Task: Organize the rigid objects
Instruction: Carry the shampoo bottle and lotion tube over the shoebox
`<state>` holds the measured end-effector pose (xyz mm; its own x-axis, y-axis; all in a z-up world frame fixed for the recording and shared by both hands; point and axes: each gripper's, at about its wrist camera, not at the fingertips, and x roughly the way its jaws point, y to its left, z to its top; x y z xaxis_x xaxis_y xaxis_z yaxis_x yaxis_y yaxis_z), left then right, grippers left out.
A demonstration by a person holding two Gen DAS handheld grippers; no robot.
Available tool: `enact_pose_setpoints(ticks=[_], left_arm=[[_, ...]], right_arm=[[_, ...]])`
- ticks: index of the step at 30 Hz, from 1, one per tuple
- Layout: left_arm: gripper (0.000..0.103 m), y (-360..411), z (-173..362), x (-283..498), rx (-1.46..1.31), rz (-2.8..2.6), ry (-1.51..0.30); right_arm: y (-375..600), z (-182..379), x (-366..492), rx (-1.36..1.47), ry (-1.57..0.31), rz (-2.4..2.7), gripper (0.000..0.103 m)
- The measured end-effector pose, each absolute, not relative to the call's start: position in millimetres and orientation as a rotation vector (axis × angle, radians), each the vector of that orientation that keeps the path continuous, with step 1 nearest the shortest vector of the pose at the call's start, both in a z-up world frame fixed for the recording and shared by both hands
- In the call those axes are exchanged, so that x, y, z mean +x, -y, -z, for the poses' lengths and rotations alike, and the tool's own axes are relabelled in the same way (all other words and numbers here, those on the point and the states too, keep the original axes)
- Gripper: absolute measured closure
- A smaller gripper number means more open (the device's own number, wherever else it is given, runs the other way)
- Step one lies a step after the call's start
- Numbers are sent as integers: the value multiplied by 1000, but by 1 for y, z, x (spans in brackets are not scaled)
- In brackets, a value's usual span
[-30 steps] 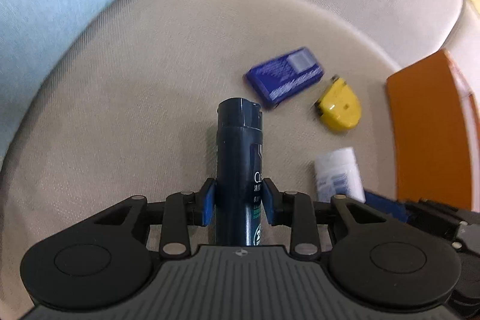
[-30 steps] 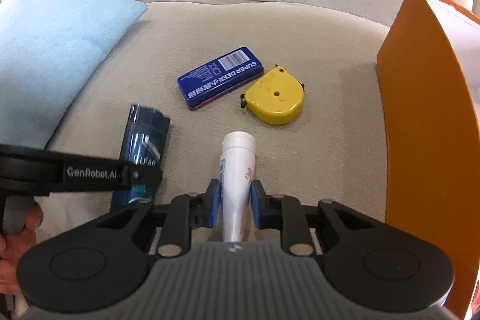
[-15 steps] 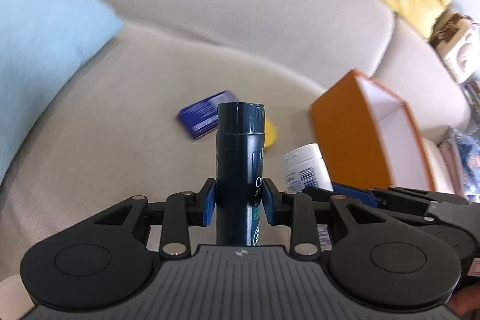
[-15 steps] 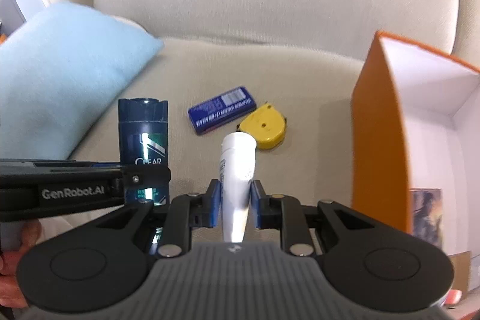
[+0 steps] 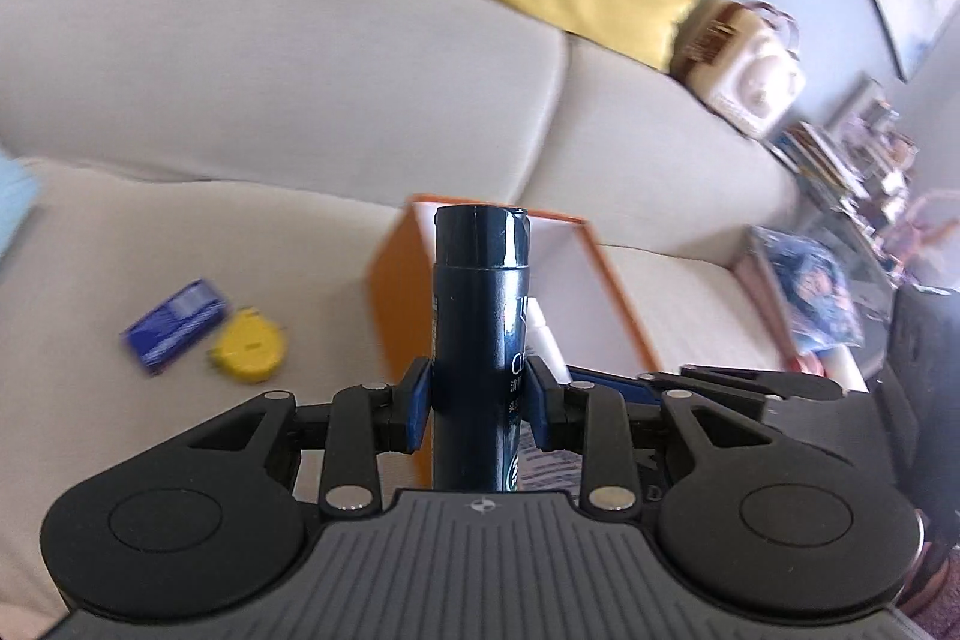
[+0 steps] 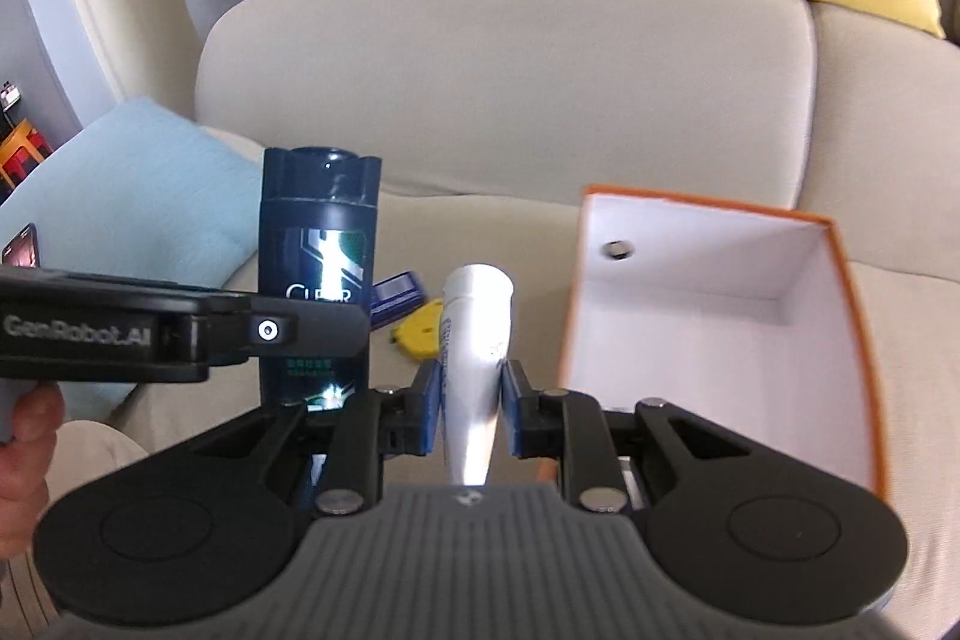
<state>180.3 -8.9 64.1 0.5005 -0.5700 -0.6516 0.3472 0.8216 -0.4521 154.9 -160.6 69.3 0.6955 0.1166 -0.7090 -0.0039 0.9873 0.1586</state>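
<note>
Carrying two loads at once toward the open orange cardboard box with a white inside (image 6: 708,316), which sits on the beige fabric sofa seat (image 5: 150,232), the person risks crowding its mouth: both tools arriving together could knock the thin near wall and push or tip the box on the soft cushion.

The left gripper (image 5: 478,397) is clamped on the dark navy plastic shampoo bottle (image 5: 480,316), held low on its body with most of its length sticking out ahead. In all likelihood that tall, glossy load could swing or slide between the pads, and its cap could catch the box rim.

The right gripper (image 6: 471,403) is closed narrowly on the white plastic tube (image 6: 477,340), pinched at its tapering end; a squeezable, tapered body may slip forward out of the pads before it is over the box.

The blue rectangular tin (image 5: 174,328) and the yellow tape measure (image 5: 249,355) lie together on the seat to the left, unsorted, near enough to be brushed.
</note>
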Motion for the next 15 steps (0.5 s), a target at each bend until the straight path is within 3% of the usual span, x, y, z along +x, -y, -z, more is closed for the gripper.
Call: enact_pose_setpoints(ticks=[15], left_arm=[[67,108,-30,212,-258,714,-1005]], right_arm=[[249,-60,147,48,-909,27,81]])
